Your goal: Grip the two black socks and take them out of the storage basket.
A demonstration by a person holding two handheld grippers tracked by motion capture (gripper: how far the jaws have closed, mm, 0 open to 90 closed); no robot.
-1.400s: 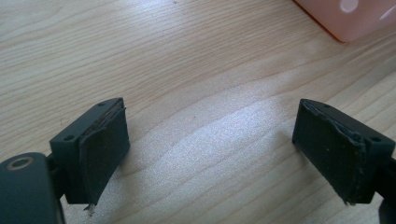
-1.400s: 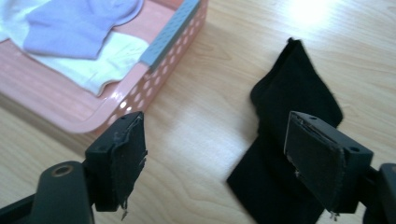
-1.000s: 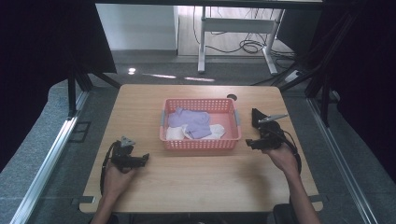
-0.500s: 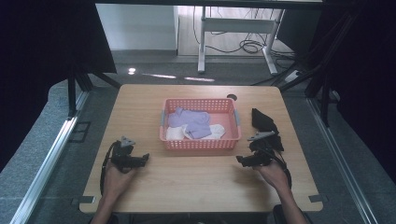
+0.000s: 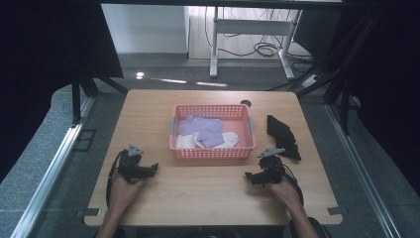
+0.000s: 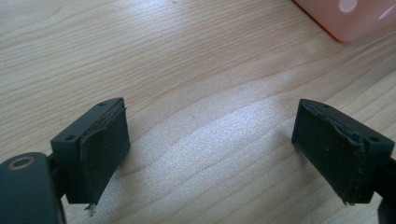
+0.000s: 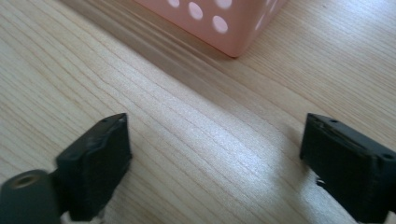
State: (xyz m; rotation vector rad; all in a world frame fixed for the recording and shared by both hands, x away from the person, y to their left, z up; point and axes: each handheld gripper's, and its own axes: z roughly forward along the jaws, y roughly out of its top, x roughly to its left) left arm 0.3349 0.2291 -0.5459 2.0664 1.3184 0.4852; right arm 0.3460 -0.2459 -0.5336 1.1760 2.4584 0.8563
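Both of my grippers now rest empty on the pale wooden table (image 5: 208, 193): my right gripper (image 5: 250, 177) has come down from beside the crumpled black cloth (image 5: 282, 136), its jaws just opened wider with nothing between them, my left gripper (image 5: 152, 168) gapes wide too, and the pink perforated plastic basket (image 5: 213, 153) lies just beyond the fingertips, so I judge this placement finished.

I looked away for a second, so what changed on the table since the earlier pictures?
The right tool pulled back from the black cloth toward the table's near edge, its jaws just opening wider, nothing between them. The left tool, the pink perforated plastic basket and the purple and white socks in it stayed put.
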